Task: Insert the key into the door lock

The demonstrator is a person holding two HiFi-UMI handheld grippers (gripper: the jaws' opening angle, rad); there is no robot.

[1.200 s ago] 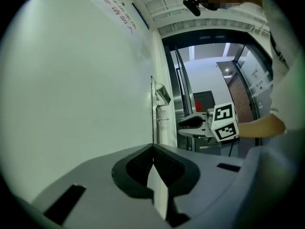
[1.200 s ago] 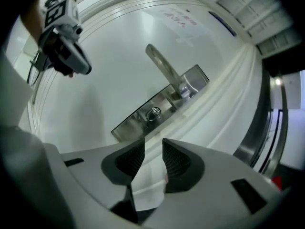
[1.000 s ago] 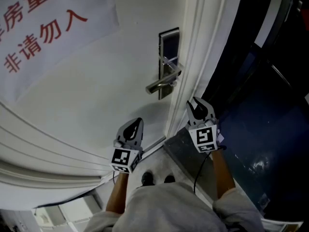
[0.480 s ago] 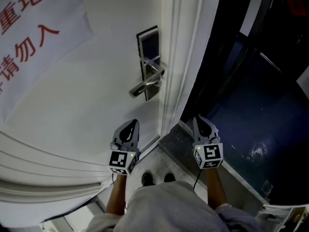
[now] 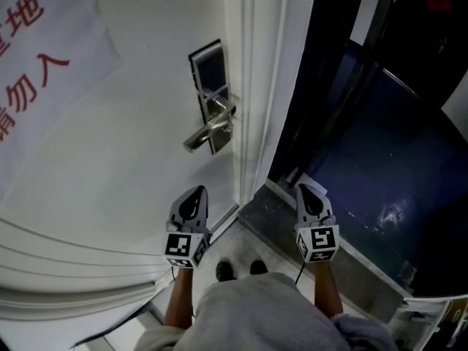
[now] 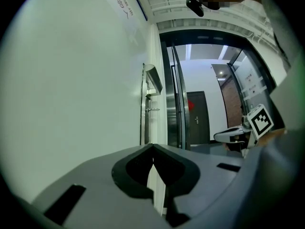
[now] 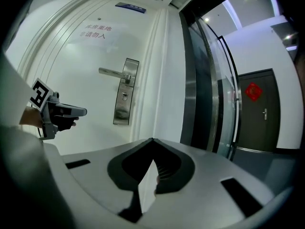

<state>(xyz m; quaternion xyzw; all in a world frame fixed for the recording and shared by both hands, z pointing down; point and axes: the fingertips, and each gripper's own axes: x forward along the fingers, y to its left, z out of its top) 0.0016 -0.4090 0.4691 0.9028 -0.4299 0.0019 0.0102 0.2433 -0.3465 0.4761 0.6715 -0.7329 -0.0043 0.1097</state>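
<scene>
Head view looked steeply down a white door. The door lock stood ahead of the left gripper and slightly to its right, well apart from it. The right gripper was held level with the left one, beyond the door frame and in front of dark glass. From that gripper the lock lay ahead and well to the left. The lever handle covered the lower part of the lock plate, so the keyhole could not be found from above. A red-lettered sign was cut off by the left edge.

Left gripper view showed that gripper's jaws pressed together at the tips. Only a pale sliver of door showed through the gap lower down, and nothing could be made out between them. From there the lock was seen edge-on, as a thin strip jutting from the door ahead, with its face hidden.

Right gripper view showed its jaws likewise closed tip to tip, one ribbed pad visible, with nothing discernible pinched. The lock faced this camera, ahead and to the left. A small dark spot under the lever could have been the keyhole, but it was too small to be sure. The left gripper appeared low at that side, its hand mostly hidden behind it.

The key could not be made out in any view, neither between the jaws nor at the lock.
</scene>
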